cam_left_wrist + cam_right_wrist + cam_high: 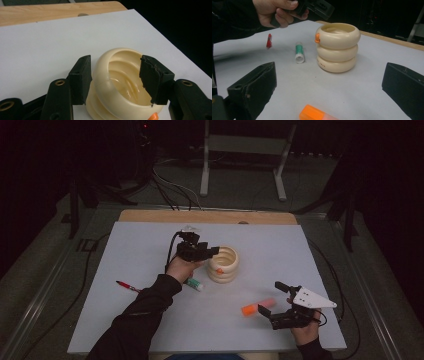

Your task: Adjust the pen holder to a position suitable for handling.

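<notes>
The left tool [212, 251] hangs over the near rim of the cream ribbed cup [223, 264], which stands upright near the middle of the white surface [150, 320]. In the left gripper view its jaws stand part open and straddle the cup's wall, one pad outside and one over the hollow; neither pad presses on the cup [120, 82], and nothing else lies between them. That stance suits dropping something into the hollow, though the inside looks bare from here. A small orange tab [317, 37] sits on the outside of the top ring, facing the person.

The right tool [274, 301] rests low at the near right of the surface, jaws spread wide and holding nothing. Just beside its tips lies the orange-capped highlighter [257, 307], flat, with the cap end toward the left; in the right gripper view the highlighter [317, 113] lies between and just short of the two pads, so this hand seems lined up to pick it up next.

A green glue stick [194, 283] lies on its side just beside the left hand [180, 268], and a red pen [127, 286] lies well to the left, apart from everything. Both look like loose items waiting to go in the cup, which is likely why it stands central, within reach of either hand
</notes>
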`<state>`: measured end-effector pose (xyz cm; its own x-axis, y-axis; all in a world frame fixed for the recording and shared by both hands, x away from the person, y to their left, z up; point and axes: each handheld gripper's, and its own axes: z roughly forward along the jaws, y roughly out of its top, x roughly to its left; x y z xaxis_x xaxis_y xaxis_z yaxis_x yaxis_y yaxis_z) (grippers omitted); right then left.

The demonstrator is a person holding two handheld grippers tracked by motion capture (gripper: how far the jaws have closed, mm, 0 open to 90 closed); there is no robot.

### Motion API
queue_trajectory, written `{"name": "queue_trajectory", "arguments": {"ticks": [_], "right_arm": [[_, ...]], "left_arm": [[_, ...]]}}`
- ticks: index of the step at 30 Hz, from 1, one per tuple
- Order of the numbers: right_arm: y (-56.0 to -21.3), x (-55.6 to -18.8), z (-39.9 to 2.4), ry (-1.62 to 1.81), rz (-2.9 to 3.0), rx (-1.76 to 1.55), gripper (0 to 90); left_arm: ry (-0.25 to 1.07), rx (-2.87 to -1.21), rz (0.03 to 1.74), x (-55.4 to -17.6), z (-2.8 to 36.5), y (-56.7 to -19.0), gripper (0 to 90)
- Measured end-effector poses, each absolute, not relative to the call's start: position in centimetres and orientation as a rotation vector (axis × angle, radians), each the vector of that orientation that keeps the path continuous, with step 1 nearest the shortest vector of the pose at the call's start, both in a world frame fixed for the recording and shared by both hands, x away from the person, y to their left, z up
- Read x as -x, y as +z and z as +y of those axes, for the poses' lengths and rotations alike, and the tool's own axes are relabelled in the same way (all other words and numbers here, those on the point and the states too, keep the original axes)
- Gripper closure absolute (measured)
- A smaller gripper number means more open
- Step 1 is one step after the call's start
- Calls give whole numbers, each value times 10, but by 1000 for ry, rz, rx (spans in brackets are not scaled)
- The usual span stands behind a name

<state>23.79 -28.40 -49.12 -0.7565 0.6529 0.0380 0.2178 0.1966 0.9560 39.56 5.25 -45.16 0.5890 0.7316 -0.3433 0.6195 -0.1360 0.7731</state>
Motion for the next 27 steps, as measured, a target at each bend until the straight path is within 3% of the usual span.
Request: {"name": "queue_trajectory", "arguments": {"ticks": [6,10,12,14,17,27], "right_arm": [[-491,-238,-284,1580,2102,-813,0],[-491,-238,-284,1580,2102,-815,0],[-491,-238,-284,1578,2102,-813,0],[-491,-238,-284,1577,2101,-814,0],[-491,-238,-283,1574,2103,-812,0],[-491,-238,-282,1576,2105,-814,0]], "left_arm": [[154,-1826,1062,-393,55,-445,377],[151,-1839,998,-391,59,-441,270],[140,-1848,973,-391,61,-439,154],[136,-1862,935,-389,62,-437,147],[116,-1872,886,-387,64,-437,68],[91,-1916,682,-383,72,-441,32]]}}
